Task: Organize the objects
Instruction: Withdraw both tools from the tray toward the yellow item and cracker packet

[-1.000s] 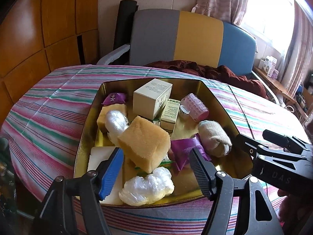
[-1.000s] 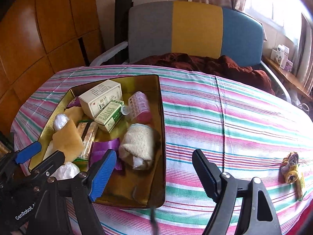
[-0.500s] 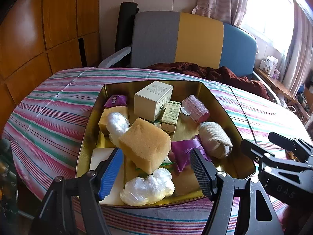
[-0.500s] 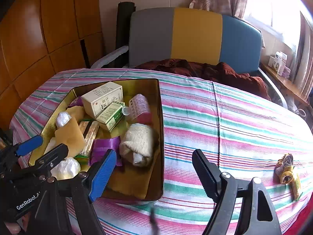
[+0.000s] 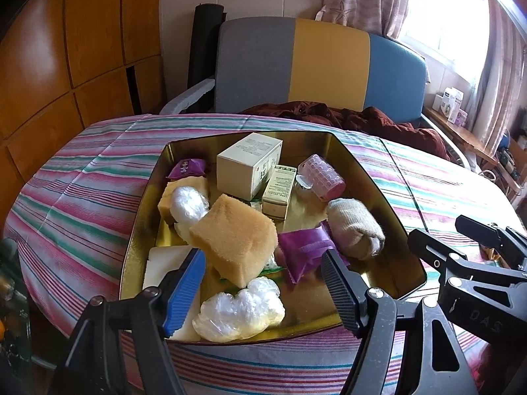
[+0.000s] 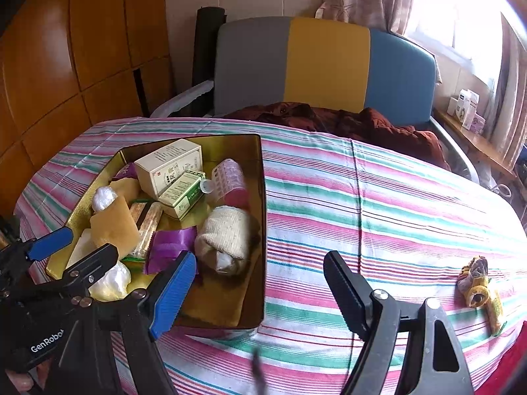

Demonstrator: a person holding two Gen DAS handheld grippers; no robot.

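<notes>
A gold tin (image 5: pixel 378 197) on the striped tablecloth holds a tan sponge (image 5: pixel 234 237), a white box (image 5: pixel 250 161), a small green-and-white box (image 5: pixel 278 191), a pink ribbed roller (image 5: pixel 324 177), a rolled cream sock (image 5: pixel 354 227), purple packets (image 5: pixel 303 253) and clear plastic bundles (image 5: pixel 237 309). My left gripper (image 5: pixel 263 260) hovers open over the tin's near end, the sponge just beyond its tips. My right gripper (image 6: pixel 260 260) is open above the tin's right wall (image 6: pixel 262 197), with nothing between its fingers. A small yellow patterned item (image 6: pixel 477 286) lies on the cloth at the far right.
A grey, yellow and blue chair (image 5: pixel 322 65) stands behind the table with dark red cloth (image 5: pixel 362 121) on its seat. Wooden panelling fills the left. A windowsill with small boxes (image 6: pixel 467 108) is at the right. Bare striped cloth (image 6: pixel 378 204) spreads right of the tin.
Both views have shifted only slightly. Nothing in the tin has moved, and both grippers stay open.
</notes>
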